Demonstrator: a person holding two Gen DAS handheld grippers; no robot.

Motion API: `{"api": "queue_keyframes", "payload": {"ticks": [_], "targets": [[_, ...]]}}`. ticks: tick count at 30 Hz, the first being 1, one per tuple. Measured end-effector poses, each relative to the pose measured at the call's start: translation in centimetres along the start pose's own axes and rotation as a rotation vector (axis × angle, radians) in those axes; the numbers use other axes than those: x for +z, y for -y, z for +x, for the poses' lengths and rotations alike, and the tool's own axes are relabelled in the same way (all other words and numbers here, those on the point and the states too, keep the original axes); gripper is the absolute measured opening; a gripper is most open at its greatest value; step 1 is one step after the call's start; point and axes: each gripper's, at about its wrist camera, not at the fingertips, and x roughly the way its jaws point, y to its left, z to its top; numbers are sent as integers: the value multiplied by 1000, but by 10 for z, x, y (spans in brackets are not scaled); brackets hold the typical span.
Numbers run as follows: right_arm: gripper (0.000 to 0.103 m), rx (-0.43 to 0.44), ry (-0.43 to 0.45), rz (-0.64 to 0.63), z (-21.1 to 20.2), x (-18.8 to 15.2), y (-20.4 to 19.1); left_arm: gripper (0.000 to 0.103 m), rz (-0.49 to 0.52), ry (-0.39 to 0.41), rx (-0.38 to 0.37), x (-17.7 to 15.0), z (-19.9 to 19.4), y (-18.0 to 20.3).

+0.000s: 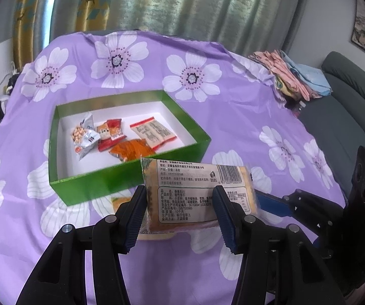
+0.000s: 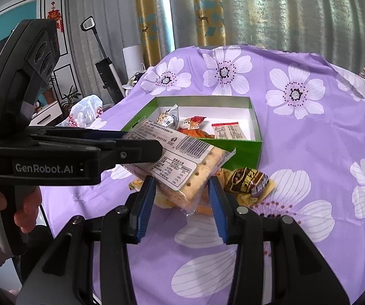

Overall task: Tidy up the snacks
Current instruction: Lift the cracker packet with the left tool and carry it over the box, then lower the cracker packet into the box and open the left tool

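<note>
A clear cracker pack point(image 1: 195, 193) with a white printed label hangs above the purple flowered cloth, just in front of the green box point(image 1: 129, 176). My left gripper point(image 1: 180, 200) is shut on its middle. My right gripper point(image 2: 181, 190) is shut on the same cracker pack point(image 2: 182, 162) near its end, and its blue finger point(image 1: 268, 202) reaches in from the right. In the right wrist view the left gripper point(image 2: 142, 150) comes in from the left, held by a hand point(image 2: 22, 211). The green box point(image 2: 233, 148) holds several small snack packets point(image 1: 111, 137).
A brown and yellow packet point(image 2: 248, 180) and yellow packets point(image 2: 164, 202) lie loose on the cloth under the pack. Folded cloths point(image 1: 291, 76) sit at the table's far right, beside a grey sofa point(image 1: 347, 117). A plastic bag point(image 2: 86, 111) and an upright vacuum point(image 2: 103, 71) stand off the left edge.
</note>
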Motion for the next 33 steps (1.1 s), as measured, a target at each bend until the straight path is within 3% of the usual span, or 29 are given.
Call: {"api": "queue_keyframes", "payload": {"ticks": [19, 33], "targets": [[44, 16, 77, -53, 38, 71, 15, 53, -7, 79, 19, 69, 10, -38], [44, 38, 16, -56, 94, 91, 28, 53, -85, 21, 25, 83, 56, -78]]}}
